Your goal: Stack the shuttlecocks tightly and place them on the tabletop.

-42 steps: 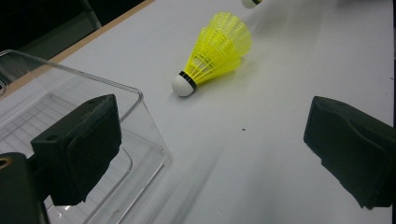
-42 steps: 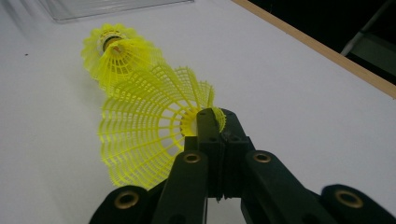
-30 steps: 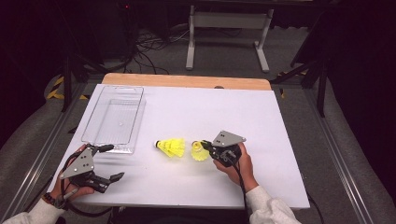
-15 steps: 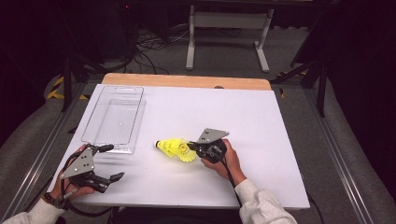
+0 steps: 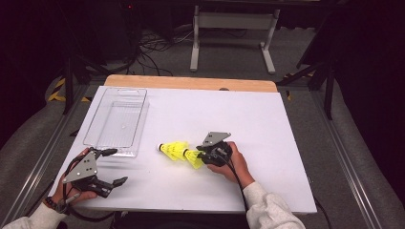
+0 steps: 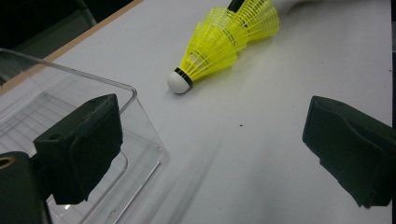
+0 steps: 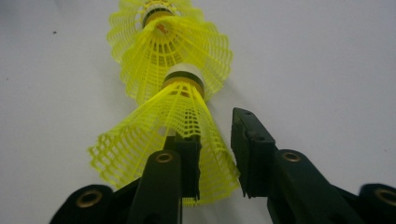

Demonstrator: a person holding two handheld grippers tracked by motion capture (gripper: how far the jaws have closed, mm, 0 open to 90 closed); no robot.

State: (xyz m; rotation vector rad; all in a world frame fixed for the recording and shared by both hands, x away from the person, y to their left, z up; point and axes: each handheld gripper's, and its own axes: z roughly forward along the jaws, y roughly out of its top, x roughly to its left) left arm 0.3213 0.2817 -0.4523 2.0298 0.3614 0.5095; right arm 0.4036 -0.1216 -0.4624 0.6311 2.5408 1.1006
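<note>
Your right hand-held gripper (image 7: 212, 154) has just been opening: its jaws stand slightly apart, one inside the skirt of the near shuttlecock (image 7: 163, 135), one outside, the pads no longer pressing. That shuttlecock's nose is pushed into the far shuttlecock (image 7: 168, 51); both lie nested mid-surface (image 5: 286, 124). Your left hand-held gripper (image 5: 111, 166) rests wide open, holding nothing, beside the near end of the clear tray (image 5: 117, 119).

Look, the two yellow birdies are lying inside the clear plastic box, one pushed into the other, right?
Not quite. The two yellow birdies are pushed one into the other, but they lie on the white table, beside the clear plastic box, not inside it. The high view shows this; the box has nothing in it.
</note>
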